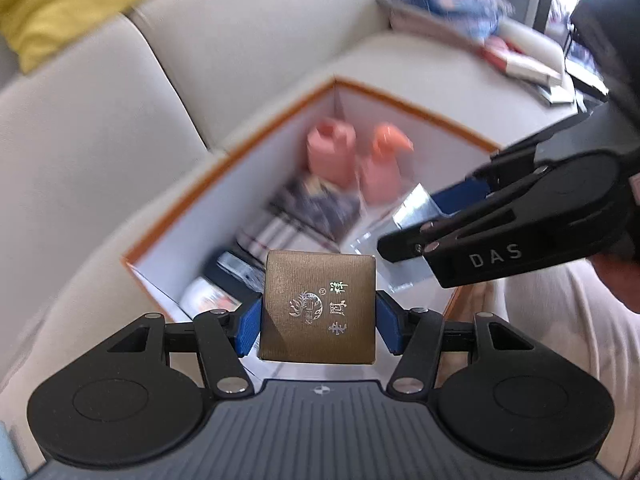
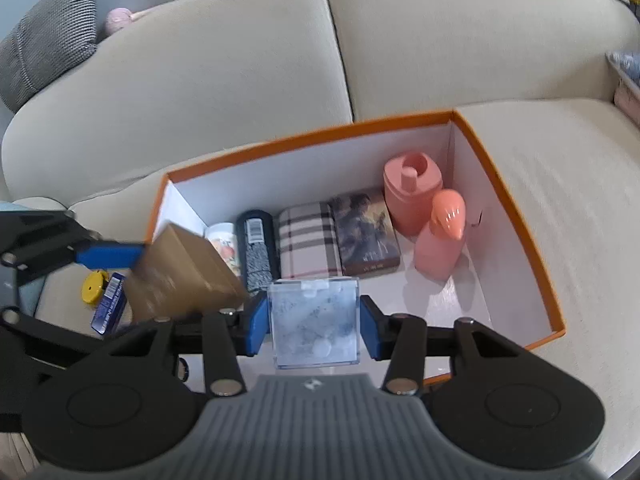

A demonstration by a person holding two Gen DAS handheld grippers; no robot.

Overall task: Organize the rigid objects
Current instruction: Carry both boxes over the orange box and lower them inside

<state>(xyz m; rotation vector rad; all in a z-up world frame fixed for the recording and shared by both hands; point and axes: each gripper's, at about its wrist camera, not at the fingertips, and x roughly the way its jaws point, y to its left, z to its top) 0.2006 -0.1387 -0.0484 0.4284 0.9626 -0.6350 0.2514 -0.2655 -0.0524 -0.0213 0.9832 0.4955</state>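
Here, ribbed bronze box (image 1: 318, 307) — clear plastic cube (image 2: 314, 322) — both gripped.

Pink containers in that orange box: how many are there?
2. The squat pink bottle stands in the far right corner of the orange box; the pink bottle with the shiny pointed cap stands just in front of it. Others may be hidden.

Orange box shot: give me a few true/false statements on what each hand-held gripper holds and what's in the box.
1. The left hand-held gripper holds a brown box. True.
2. The right hand-held gripper is empty. False: it is shut on a clear case.
3. Two pink bottles stand in the orange box. True.
4. The plaid case lies on the sofa. False: it lies inside the orange box.
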